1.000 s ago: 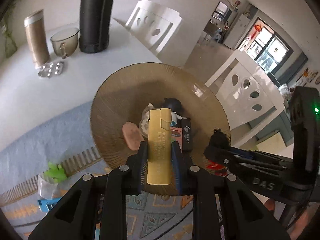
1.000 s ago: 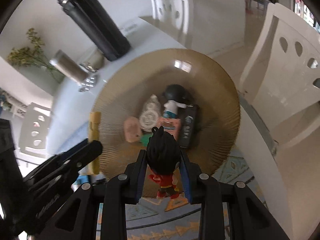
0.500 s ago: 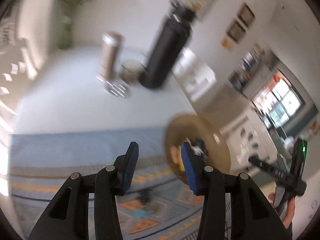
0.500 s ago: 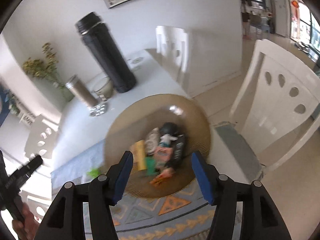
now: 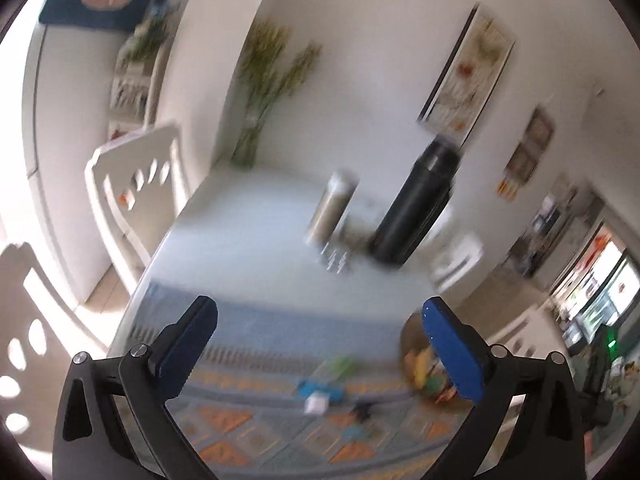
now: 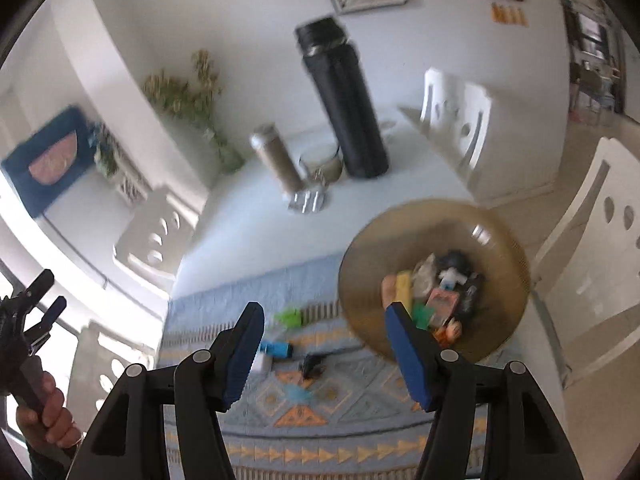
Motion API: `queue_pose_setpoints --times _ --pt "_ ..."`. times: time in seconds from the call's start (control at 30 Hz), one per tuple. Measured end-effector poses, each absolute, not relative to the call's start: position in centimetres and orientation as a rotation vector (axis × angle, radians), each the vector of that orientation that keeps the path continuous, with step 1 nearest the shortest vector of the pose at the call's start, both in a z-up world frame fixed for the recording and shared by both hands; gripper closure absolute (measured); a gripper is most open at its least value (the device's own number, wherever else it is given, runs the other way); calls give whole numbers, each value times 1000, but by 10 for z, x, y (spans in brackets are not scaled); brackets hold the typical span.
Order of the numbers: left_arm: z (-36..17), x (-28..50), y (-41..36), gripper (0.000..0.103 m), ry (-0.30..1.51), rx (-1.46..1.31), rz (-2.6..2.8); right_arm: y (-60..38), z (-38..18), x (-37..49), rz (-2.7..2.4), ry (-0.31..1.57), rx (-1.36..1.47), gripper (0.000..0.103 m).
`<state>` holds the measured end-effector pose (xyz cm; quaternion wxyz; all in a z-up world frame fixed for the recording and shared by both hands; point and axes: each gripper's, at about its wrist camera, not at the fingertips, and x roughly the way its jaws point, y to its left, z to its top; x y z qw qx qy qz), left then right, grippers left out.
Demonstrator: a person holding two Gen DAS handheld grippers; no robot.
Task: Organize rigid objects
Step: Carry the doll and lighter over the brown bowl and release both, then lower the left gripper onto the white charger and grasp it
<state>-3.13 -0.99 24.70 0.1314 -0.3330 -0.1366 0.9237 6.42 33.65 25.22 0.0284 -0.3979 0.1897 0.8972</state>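
A brown ribbed glass plate (image 6: 496, 232) on the table holds several small objects, among them a yellow block (image 6: 403, 286) and a red-clothed figurine (image 6: 452, 330). My right gripper (image 6: 324, 344) is open and empty, raised above the patterned mat, left of the plate. My left gripper (image 5: 320, 344) is open and empty, high above the table; the plate (image 5: 412, 332) shows blurred by its right finger. On the mat lie a green toy (image 6: 290, 316), a blue object (image 6: 276, 349) and a small black object (image 6: 314, 364).
A tall black flask (image 6: 344, 100), a steel tumbler (image 6: 276, 158), a glass cup (image 6: 322, 160) and a blister pack (image 6: 306, 200) stand at the table's far side. White chairs (image 6: 456, 116) surround the table. The left gripper (image 6: 28, 312) shows at the right view's left edge.
Both grippers let go of the yellow block and the figurine, which now lie in the plate. Both have opened wide and pulled up and back from the plate.
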Motion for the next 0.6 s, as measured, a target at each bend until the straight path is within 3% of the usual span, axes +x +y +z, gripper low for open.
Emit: queue_pose_setpoints --times 0.2,0.4,0.43,0.5,0.6 --pt "180 -37 -2 1 -240 -1265 2668 306 196 53 2711 595 -1457 42" --pt "92 -52 37 2 -213 -1464 2395 282 114 38 2549 608 -1729 42" --pt "81 -56 42 3 -206 -1490 2362 278 107 37 2546 592 -1750 42" --pt "56 -63 58 15 -179 -1548 2260 260 86 33 2555 522 -1824 42" --pt "37 -73 77 17 -128 -1582 2216 243 65 27 2581 467 -1894 42"
